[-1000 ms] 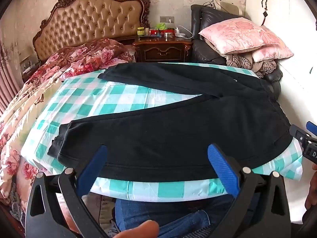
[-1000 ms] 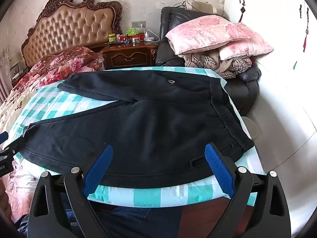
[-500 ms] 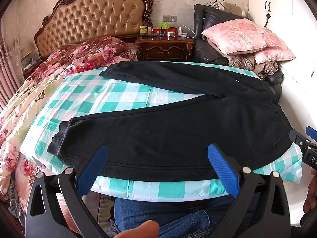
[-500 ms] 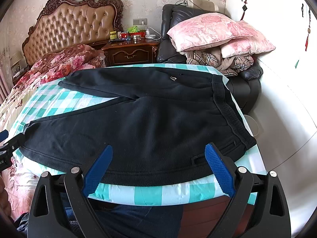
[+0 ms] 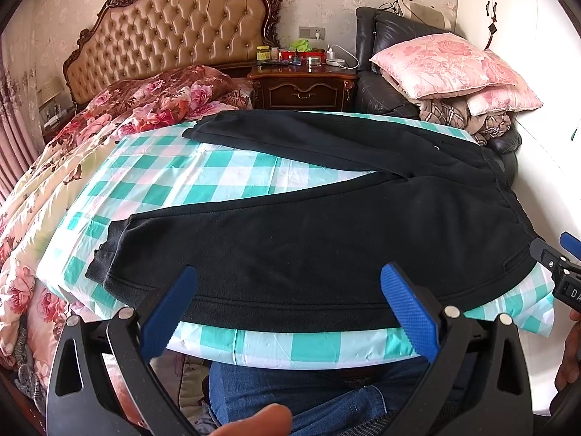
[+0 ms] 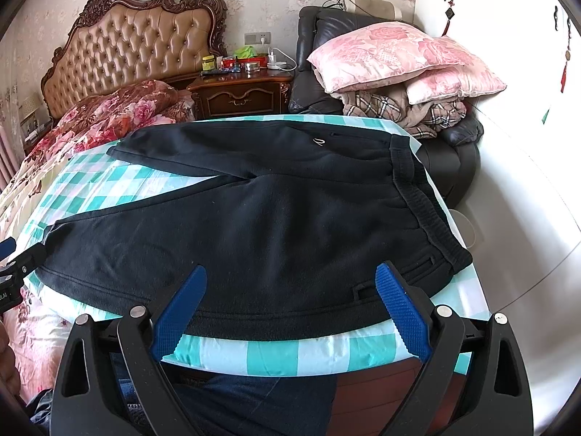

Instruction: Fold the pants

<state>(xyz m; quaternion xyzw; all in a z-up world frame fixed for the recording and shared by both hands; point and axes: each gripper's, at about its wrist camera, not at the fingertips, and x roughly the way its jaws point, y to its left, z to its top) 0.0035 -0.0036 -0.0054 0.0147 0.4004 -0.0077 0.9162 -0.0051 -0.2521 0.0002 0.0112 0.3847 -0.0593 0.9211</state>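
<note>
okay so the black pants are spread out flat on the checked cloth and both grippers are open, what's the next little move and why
Probably lower both grippers onto the near leg's edge and pinch it. The pants lie flat with the legs splayed in a V, unfolded. The left gripper and right gripper both hover open at that near edge, holding nothing. Grasping there would let you lift the near leg over the far leg.

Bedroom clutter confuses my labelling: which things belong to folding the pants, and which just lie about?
In the job:
black pants
checked cloth
left gripper, open
right gripper, open

Lying about:
floral quilt
nightstand
pink pillows
plaid blanket
</note>
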